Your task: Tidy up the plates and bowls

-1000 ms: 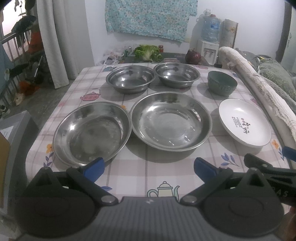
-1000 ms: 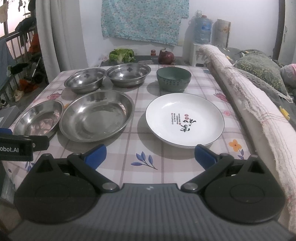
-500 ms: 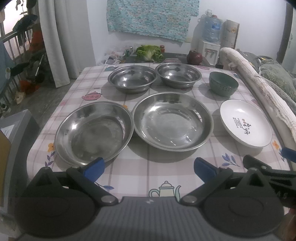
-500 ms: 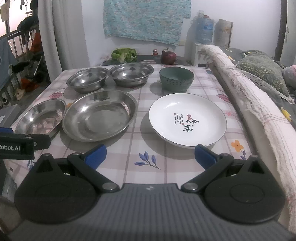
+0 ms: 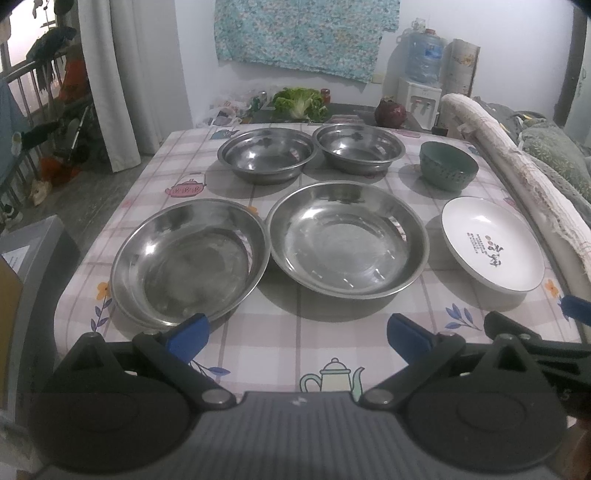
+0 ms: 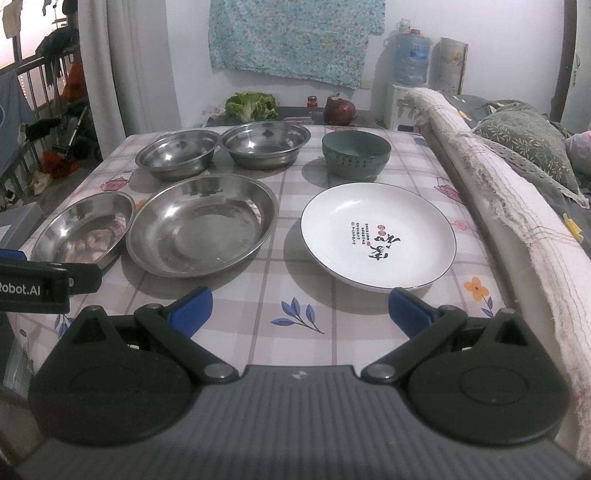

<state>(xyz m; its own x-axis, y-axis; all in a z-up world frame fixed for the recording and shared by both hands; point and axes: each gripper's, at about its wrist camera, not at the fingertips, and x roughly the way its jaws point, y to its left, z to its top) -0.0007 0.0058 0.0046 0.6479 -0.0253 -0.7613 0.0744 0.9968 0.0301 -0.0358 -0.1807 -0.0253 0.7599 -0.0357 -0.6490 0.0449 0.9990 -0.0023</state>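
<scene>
Two steel plates (image 5: pixel 190 263) (image 5: pixel 349 240) sit side by side on the table (image 5: pixel 295 343), two steel bowls (image 5: pixel 266 154) (image 5: pixel 358 147) behind them, a green bowl (image 6: pixel 356 154) and white plate (image 6: pixel 378 233) to the right. The left gripper (image 5: pixel 297 334) and right gripper (image 6: pixel 300 309) both hover wide open, holding nothing.

Left wrist view: low at the counter (image 5: pixel 295 332) near edge, facing the far wall, centred between two steel plates. Right wrist view: same height and heading, set further right, nearest the white plate (image 6: pixel 376 229). Shared: all six dishes, counter top, wall cloth (image 5: pixel 306 33); each shows part of the other claw.
</scene>
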